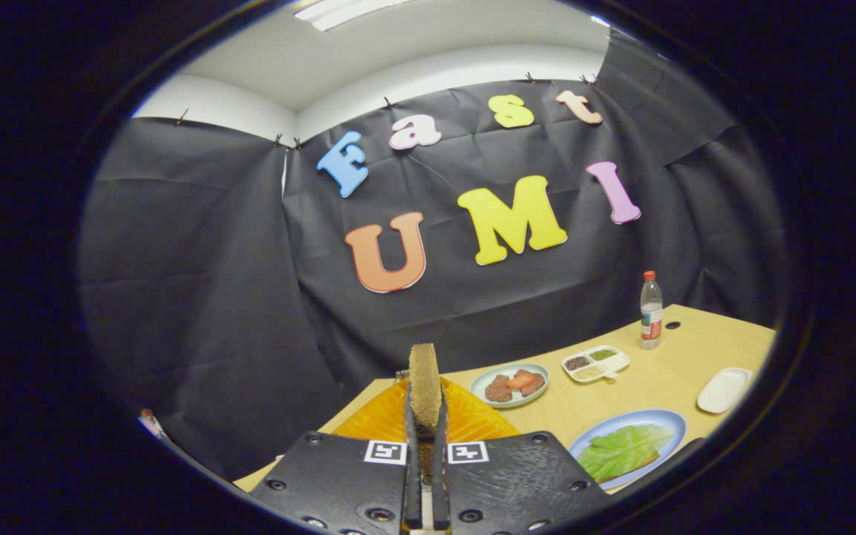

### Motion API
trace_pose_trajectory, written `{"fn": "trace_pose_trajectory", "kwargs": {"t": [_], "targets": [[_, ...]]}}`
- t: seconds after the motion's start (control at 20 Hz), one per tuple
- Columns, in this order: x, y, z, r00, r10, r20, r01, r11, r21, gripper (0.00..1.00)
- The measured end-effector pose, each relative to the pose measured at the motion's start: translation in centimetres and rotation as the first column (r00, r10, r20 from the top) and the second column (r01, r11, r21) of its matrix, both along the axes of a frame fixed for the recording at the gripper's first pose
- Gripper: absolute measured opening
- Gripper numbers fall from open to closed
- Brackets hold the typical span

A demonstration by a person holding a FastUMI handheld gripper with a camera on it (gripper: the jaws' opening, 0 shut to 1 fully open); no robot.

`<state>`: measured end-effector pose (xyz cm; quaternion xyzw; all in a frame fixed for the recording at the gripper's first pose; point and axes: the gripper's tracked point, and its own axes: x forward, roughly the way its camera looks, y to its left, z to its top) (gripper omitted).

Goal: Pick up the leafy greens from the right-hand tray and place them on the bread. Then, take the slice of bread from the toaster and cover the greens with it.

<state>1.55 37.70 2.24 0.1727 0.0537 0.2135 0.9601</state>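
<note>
The hand-held gripper (pixel 425 423) holds a brown slice of bread (pixel 424 383) upright, with both fingers pressed narrow on its faces. Just behind the slice is an orange toaster (pixel 472 420) on the light wooden table (pixel 666 379). To the right, the green leafy greens (pixel 621 449) lie on bread on a round blue plate (pixel 662 420). Farther away stand a pale green plate with red meat pieces (pixel 511 385), a white divided dish (pixel 596 363), a small white tray (pixel 724 389) and a clear plastic bottle (pixel 651 310).

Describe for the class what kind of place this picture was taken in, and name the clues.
Probably a staged booth with a mock kitchen table: black cloth wall, wooden table with plated food, and tongs gripping a bread slice.
</note>
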Motion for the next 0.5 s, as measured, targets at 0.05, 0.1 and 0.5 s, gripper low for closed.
{"fn": "trace_pose_trajectory", "kwargs": {"t": [0.05, 0.1, 0.5], "targets": [[-0.4, -0.7, 0.7, 1.000, 0.014, 0.004, -0.014, 1.000, 0.010, 0.05], [-0.6, -1.9, 1.4, 1.000, 0.010, 0.015, -0.010, 1.000, 0.013, 0.05], [2.9, -12.8, -3.2, 0.990, -0.143, -0.012, 0.142, 0.988, -0.056, 0.05]]}}
